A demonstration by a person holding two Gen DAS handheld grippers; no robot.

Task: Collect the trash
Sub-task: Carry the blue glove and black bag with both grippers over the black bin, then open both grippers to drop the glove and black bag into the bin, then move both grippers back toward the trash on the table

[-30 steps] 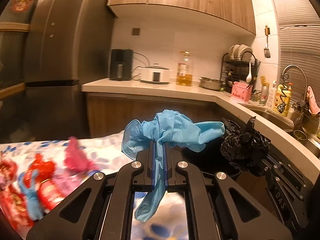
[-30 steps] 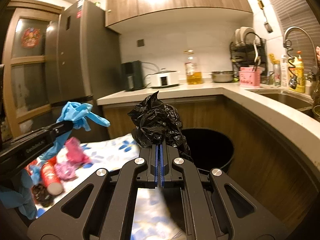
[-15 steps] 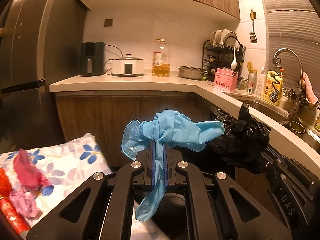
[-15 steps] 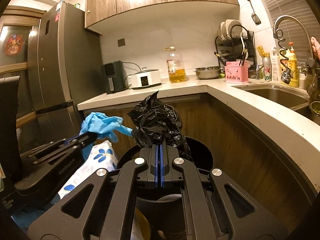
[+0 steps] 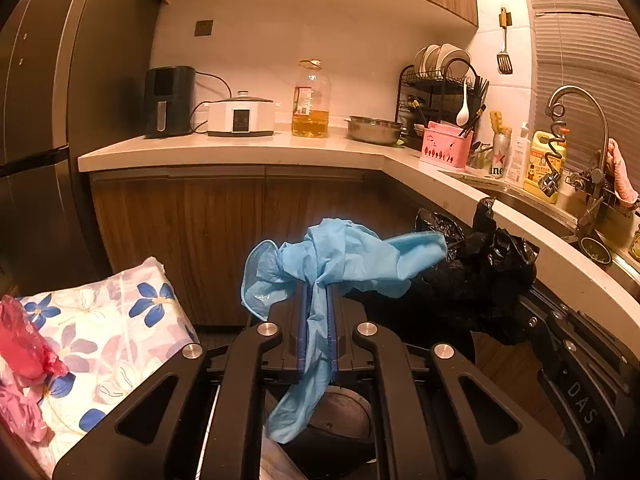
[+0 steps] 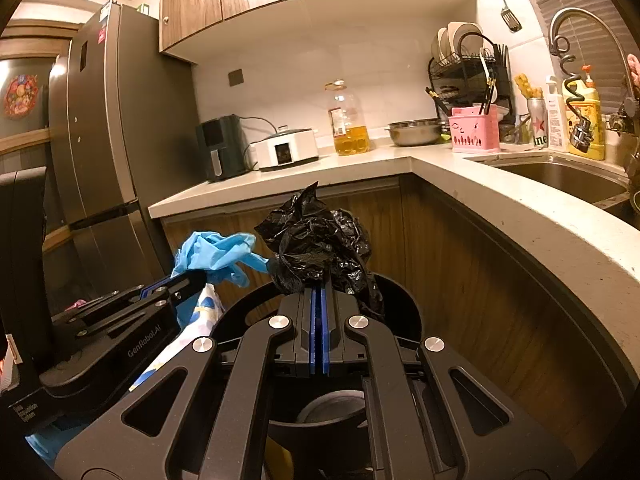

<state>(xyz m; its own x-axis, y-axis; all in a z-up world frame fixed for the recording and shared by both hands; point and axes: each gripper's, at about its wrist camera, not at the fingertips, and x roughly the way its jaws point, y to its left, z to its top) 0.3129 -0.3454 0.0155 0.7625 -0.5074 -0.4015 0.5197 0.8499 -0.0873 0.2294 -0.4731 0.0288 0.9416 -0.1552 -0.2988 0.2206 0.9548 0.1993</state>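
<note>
Both grippers carry trash above the black bin (image 6: 404,300).

The left gripper (image 5: 318,300) is clamped on a crumpled blue glove (image 5: 340,260), whose cuff bunches above the fingertips while one end hangs down between the jaws. The right gripper (image 6: 319,300) is pinched tight on a scrunched black plastic bag (image 6: 320,244). The two bundles sit just beside each other over the bin's open mouth, below the countertop (image 6: 500,200). To the left, a floral cloth (image 5: 112,328) holds pink wrappers (image 5: 24,352).
</note>
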